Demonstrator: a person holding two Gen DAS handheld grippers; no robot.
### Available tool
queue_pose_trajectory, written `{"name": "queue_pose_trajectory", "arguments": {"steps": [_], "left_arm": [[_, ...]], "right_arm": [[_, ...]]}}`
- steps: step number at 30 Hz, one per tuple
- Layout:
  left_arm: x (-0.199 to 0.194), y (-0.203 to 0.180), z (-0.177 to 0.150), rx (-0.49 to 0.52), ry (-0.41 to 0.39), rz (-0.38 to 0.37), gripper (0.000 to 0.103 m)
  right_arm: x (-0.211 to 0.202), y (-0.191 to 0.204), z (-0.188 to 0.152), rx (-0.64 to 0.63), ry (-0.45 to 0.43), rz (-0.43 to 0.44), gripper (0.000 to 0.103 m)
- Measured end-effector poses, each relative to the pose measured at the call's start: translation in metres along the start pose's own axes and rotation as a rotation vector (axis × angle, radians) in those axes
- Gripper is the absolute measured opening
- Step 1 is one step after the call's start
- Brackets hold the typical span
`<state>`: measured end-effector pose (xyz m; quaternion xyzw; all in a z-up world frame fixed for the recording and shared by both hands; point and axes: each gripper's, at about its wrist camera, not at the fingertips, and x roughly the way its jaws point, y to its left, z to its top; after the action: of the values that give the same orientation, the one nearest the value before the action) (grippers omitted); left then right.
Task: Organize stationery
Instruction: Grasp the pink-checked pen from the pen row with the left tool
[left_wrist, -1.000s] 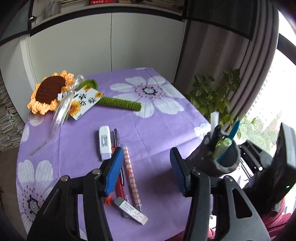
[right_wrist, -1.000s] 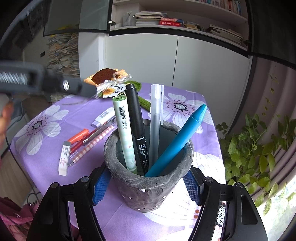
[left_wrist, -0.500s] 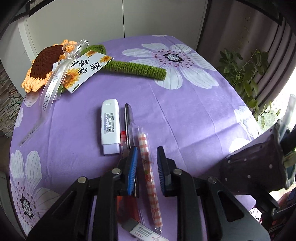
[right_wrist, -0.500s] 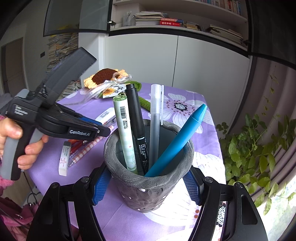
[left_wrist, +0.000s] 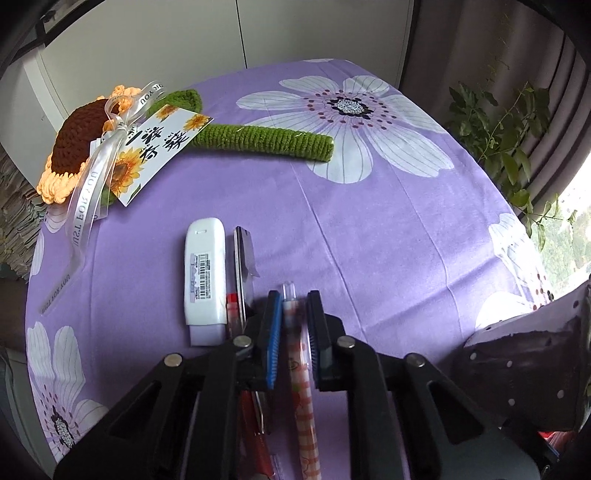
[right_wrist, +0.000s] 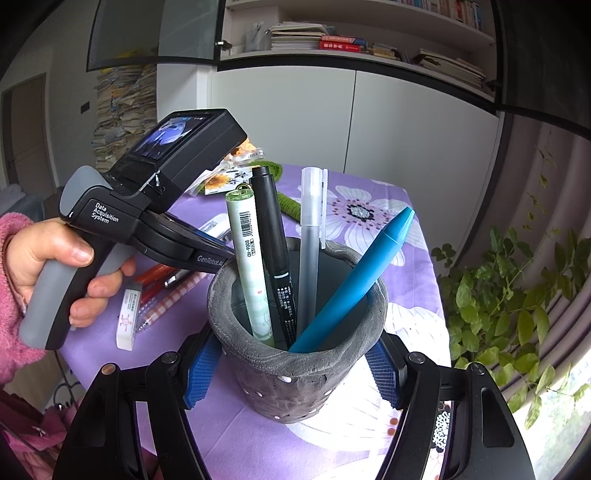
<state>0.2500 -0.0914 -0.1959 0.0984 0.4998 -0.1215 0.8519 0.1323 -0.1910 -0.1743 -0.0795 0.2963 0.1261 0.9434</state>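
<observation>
Between closed jaws: checked pen (left_wrist: 300, 373), table-edge.

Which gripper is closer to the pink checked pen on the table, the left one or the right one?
Left. The left gripper is closed around the pink checked pen on the purple tablecloth. The right gripper is off to the side, holding the grey pen holder.

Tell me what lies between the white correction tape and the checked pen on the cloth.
A dark pen and a red pen, side by side, in the left wrist view.
</observation>
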Motion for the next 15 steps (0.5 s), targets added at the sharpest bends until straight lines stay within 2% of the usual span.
{"name": "queue_pose_trajectory", "arguments": {"steps": [5, 15], "left_arm": [[-0.013, 0.002, -0.004, -0.015, -0.029, -0.037, 0.011], [-0.094, -0.003, -0.008, 0.013, -0.247, -0.11, 0.011]], "right_arm": [[0.0, 0.0, 0.0, 0.0, 0.001, 0.0, 0.072], [0.001, 0.0, 0.001, 0.005, 0.0, -0.005, 0.072]]}}
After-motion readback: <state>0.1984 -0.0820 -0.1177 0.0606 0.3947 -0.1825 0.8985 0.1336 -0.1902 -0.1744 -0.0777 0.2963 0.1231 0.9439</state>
